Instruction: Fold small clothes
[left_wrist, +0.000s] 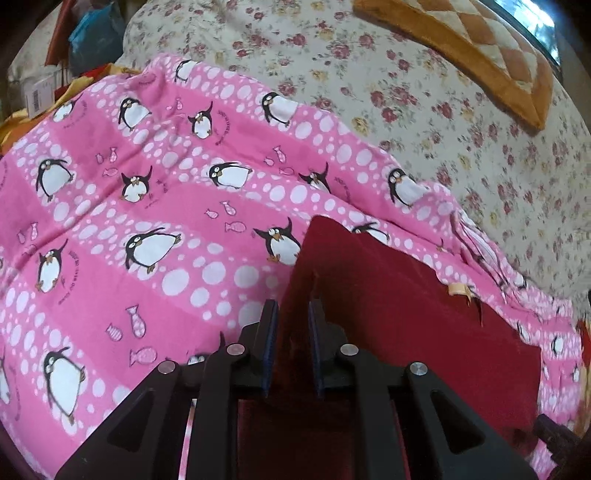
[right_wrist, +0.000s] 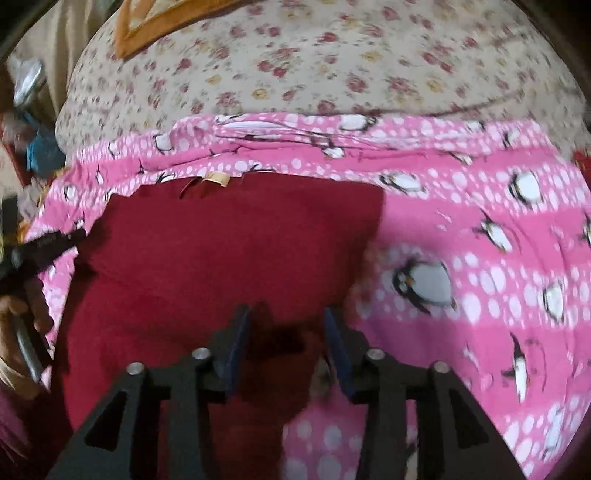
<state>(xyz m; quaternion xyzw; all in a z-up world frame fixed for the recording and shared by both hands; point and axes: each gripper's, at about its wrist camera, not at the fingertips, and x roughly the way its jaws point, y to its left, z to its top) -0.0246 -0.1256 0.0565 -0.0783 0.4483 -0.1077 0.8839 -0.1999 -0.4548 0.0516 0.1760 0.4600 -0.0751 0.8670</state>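
A dark red garment (left_wrist: 399, 314) lies on a pink penguin-print sheet (left_wrist: 147, 206). My left gripper (left_wrist: 293, 332) is shut on the garment's left edge, and a fold of red cloth rises between the pads. In the right wrist view the red garment (right_wrist: 221, 251) spreads flat, with a yellow neck label (right_wrist: 218, 178) at its far edge. My right gripper (right_wrist: 286, 332) stands over the garment's near edge with its jaws apart and red cloth between them. The left gripper and the hand holding it (right_wrist: 26, 280) show at the left edge.
A floral bedspread (left_wrist: 424, 92) covers the bed beyond the pink sheet (right_wrist: 480, 258). An orange and cream checked cushion (left_wrist: 480, 48) lies at the far right. Bags and clutter (left_wrist: 74, 44) sit at the far left beside the bed.
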